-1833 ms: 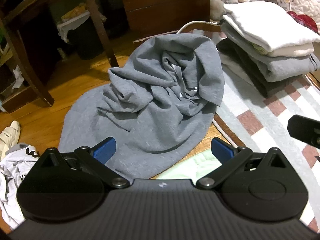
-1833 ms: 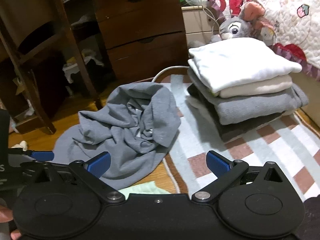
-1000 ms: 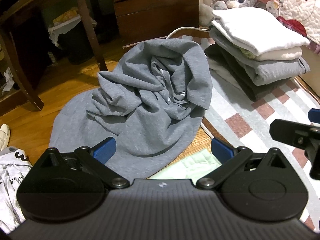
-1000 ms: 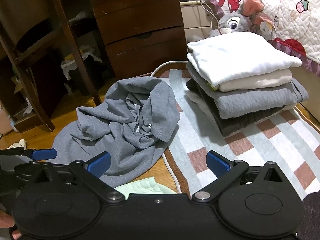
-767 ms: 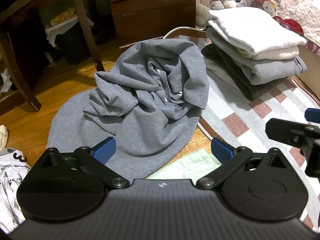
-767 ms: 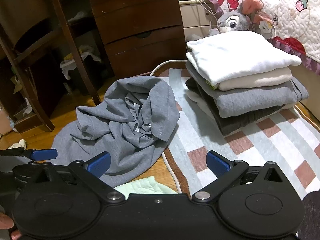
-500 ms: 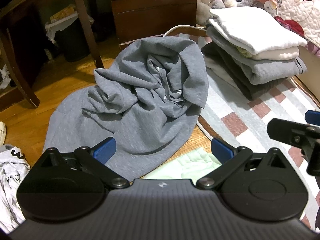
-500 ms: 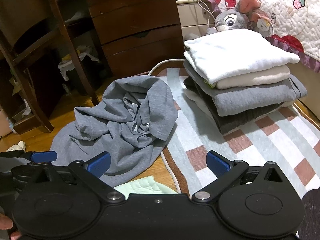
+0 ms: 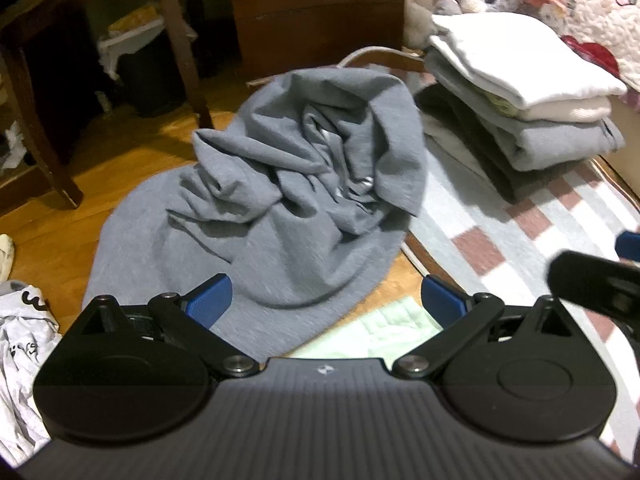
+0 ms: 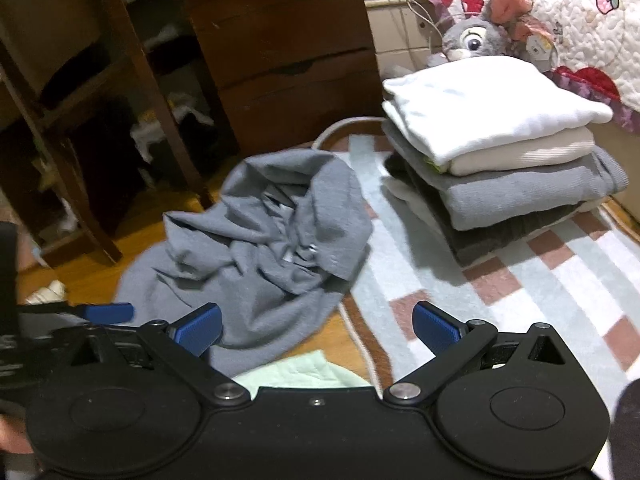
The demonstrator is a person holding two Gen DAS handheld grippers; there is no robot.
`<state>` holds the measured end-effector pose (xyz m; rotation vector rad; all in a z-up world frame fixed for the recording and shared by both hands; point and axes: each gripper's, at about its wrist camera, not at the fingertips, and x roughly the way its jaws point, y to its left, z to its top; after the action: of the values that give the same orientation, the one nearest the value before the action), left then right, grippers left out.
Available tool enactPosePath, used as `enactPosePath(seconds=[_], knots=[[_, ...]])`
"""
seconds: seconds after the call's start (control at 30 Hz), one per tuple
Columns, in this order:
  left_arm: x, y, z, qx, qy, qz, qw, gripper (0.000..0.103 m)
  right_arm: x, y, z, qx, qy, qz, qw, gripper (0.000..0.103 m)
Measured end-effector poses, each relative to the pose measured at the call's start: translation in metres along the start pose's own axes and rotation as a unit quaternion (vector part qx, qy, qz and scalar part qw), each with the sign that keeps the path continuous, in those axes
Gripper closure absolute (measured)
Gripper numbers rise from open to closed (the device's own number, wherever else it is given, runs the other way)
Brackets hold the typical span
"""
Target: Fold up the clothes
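A crumpled grey garment (image 9: 288, 196) (image 10: 264, 248) lies in a heap, partly on the wooden floor and partly on the striped rug (image 10: 500, 280). My left gripper (image 9: 324, 304) hovers open just short of its near edge, nothing between the blue pads. My right gripper (image 10: 316, 330) is also open and empty, over the garment's near right edge and the rug border. A stack of folded clothes (image 9: 520, 108) (image 10: 500, 152), white on top and grey below, stands on the rug at the right. The right gripper's arm (image 9: 592, 284) shows at the left wrist view's right edge.
A dark wooden dresser (image 10: 280, 52) and chair legs (image 9: 180, 40) stand behind the garment. A grey plush rabbit (image 10: 476, 36) and a quilted bed edge (image 10: 580, 8) lie behind the stack. A pale green cloth (image 9: 384, 336) lies near me, a white printed garment (image 9: 20, 332) at the left.
Both views have shifted slightly and are now motion-blurred; both grippers drift a little toward the grey garment. Both stay open, and the garment has not moved.
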<state>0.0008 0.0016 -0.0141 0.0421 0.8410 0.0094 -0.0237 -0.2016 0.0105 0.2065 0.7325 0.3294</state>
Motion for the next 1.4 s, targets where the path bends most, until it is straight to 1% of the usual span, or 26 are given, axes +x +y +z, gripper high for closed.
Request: enactPosePath(seconds=[0.07, 0.17, 0.27, 0.33, 0.37, 0.4, 0.5, 0.57, 0.67, 0.7, 0.8, 0.83, 0.9, 0.97, 1.03, 1.1, 1.17, 1.23, 1.27, 1.3, 1.33, 1.37, 1.4], knots=[[0.003, 0.002, -0.001, 0.000, -0.012, 0.001, 0.9999, 0.001, 0.000, -0.002, -0.001, 0.010, 0.000, 0.021, 1.000, 0.000], [0.008, 0.008, 0.002, -0.007, -0.024, -0.001, 0.9997, 0.002, 0.005, -0.003, -0.002, 0.008, -0.006, 0.023, 1.000, 0.000], [0.014, 0.029, 0.008, -0.051, -0.031, -0.002, 0.9982, 0.004, 0.018, -0.010, -0.003, 0.019, 0.002, 0.028, 0.999, 0.000], [0.020, 0.049, 0.011, -0.091, -0.033, -0.008, 0.9953, 0.011, 0.033, -0.016, -0.002, 0.026, 0.007, 0.029, 0.999, 0.000], [0.024, 0.062, 0.012, -0.109, -0.032, -0.004, 0.9935, 0.013, 0.041, -0.018, -0.001, 0.029, 0.008, 0.029, 0.999, 0.000], [0.032, 0.070, 0.014, -0.112, -0.025, 0.010, 0.9934, 0.016, 0.049, -0.021, -0.001, 0.032, 0.010, 0.029, 0.999, 0.000], [0.056, 0.093, 0.018, -0.115, 0.000, 0.058, 0.9917, 0.016, 0.074, -0.029, 0.002, 0.039, 0.012, 0.027, 0.999, 0.000], [0.074, 0.108, 0.021, -0.127, 0.018, 0.080, 0.9884, 0.016, 0.098, -0.035, 0.006, 0.043, 0.011, 0.027, 0.999, 0.000], [0.091, 0.123, 0.024, -0.137, 0.023, 0.102, 0.9850, 0.016, 0.131, -0.042, 0.005, 0.049, 0.029, 0.030, 0.998, 0.000], [0.094, 0.126, 0.023, -0.132, 0.018, 0.110, 0.9850, 0.016, 0.140, -0.045, 0.004, 0.050, 0.037, 0.032, 0.998, 0.000], [0.098, 0.131, 0.025, -0.093, -0.006, 0.146, 0.9849, 0.016, 0.164, -0.054, 0.006, 0.041, 0.049, 0.034, 0.997, 0.000], [0.098, 0.132, 0.025, -0.080, -0.014, 0.155, 0.9845, 0.013, 0.171, -0.056, 0.009, 0.035, 0.050, 0.032, 0.998, 0.000], [0.106, 0.132, 0.021, -0.027, -0.015, 0.179, 0.9834, 0.008, 0.190, -0.061, 0.018, -0.002, 0.049, 0.011, 0.999, 0.000], [0.116, 0.133, 0.017, 0.024, -0.002, 0.186, 0.9822, 0.008, 0.209, -0.062, 0.027, -0.044, 0.029, -0.012, 0.999, 0.000], [0.120, 0.137, 0.011, 0.040, 0.008, 0.181, 0.9827, 0.008, 0.226, -0.064, 0.035, -0.057, 0.023, -0.019, 0.998, 0.000], [0.122, 0.149, 0.005, 0.019, 0.020, 0.153, 0.9878, 0.008, 0.239, -0.067, 0.043, -0.047, 0.027, -0.009, 0.998, 0.000], [0.124, 0.162, 0.000, -0.011, 0.032, 0.126, 0.9914, 0.008, 0.249, -0.074, 0.049, -0.013, 0.030, 0.006, 0.999, 0.000], [0.128, 0.173, -0.003, -0.031, 0.039, 0.119, 0.9916, 0.007, 0.257, -0.082, 0.054, 0.031, 0.028, 0.011, 0.999, 0.000], [0.131, 0.178, -0.004, -0.033, 0.039, 0.115, 0.9921, 0.007, 0.263, -0.086, 0.057, 0.051, 0.026, 0.006, 0.998, 0.000], [0.137, 0.181, -0.007, -0.032, 0.036, 0.108, 0.9930, 0.006, 0.270, -0.087, 0.058, 0.059, 0.028, -0.008, 0.998, 0.000], [0.147, 0.185, -0.011, -0.037, 0.042, 0.098, 0.9936, 0.006, 0.278, -0.088, 0.058, 0.059, 0.033, -0.027, 0.997, 0.000], [0.158, 0.190, -0.015, -0.043, 0.050, 0.088, 0.9939, 0.006, 0.280, -0.086, 0.058, 0.057, 0.034, -0.033, 0.997, 0.000], [0.170, 0.196, -0.017, -0.061, 0.063, 0.074, 0.9934, 0.003, 0.277, -0.082, 0.056, 0.053, 0.032, -0.027, 0.998, 0.000]])
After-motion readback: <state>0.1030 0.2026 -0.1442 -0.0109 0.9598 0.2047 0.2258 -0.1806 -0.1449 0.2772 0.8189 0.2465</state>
